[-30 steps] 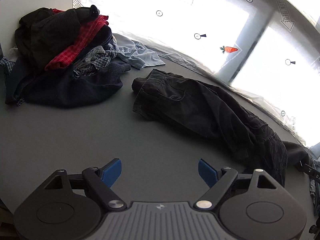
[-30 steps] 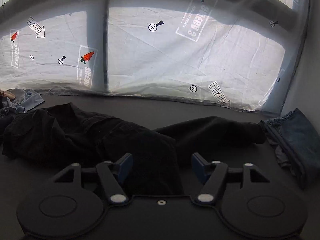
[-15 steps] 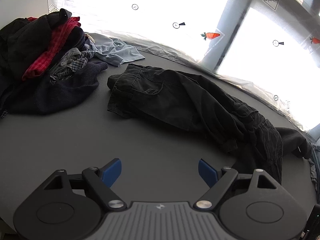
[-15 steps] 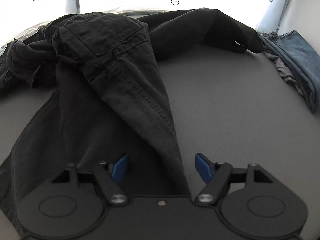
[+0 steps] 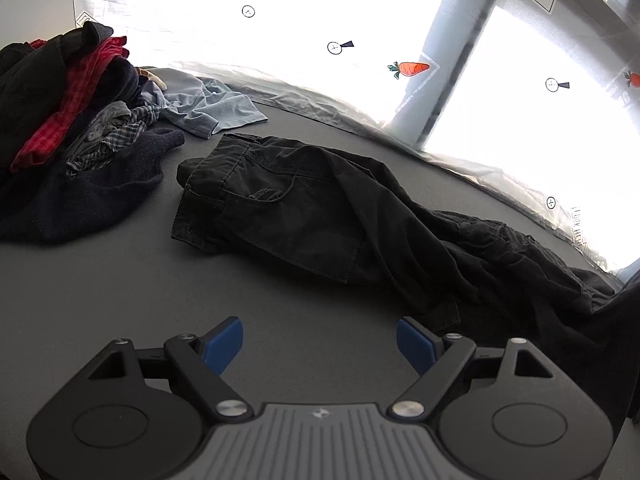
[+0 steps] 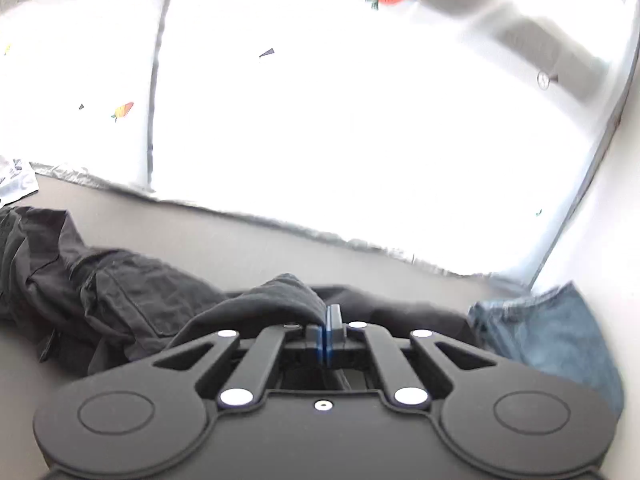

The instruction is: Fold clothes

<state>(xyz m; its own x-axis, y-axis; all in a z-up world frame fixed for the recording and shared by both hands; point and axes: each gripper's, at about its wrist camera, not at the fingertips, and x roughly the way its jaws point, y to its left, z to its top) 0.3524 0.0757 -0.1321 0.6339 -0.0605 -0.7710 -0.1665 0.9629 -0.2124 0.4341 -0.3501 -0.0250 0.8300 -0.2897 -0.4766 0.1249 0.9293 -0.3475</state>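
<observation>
Since half a second earlier, the right gripper (image 6: 328, 320) had closed: its blue pads, spread apart over the black trousers (image 6: 132, 300) then, were pressed together with a fold of the dark cloth pinched between them at the middle of the right wrist view. That view had also swung up from looking down on the garment to facing the bright plastic-covered window (image 6: 360, 120), and it was blurred. The left gripper (image 5: 320, 344) had shifted only slightly; its fingers were wide apart and held nothing, hovering over bare grey table (image 5: 120, 280) at the bottom of the frame.

In the left wrist view the black trousers (image 5: 304, 216) lay crumpled across the centre of the frame, waistband toward the left, legs trailing to the lower right edge. A heap of clothes (image 5: 68, 120), red, plaid and dark, filled the upper left, with a light blue shirt (image 5: 212, 108) just beside it. In the right wrist view a pair of blue jeans (image 6: 548, 336) lay at the lower right, near the trousers.
</observation>
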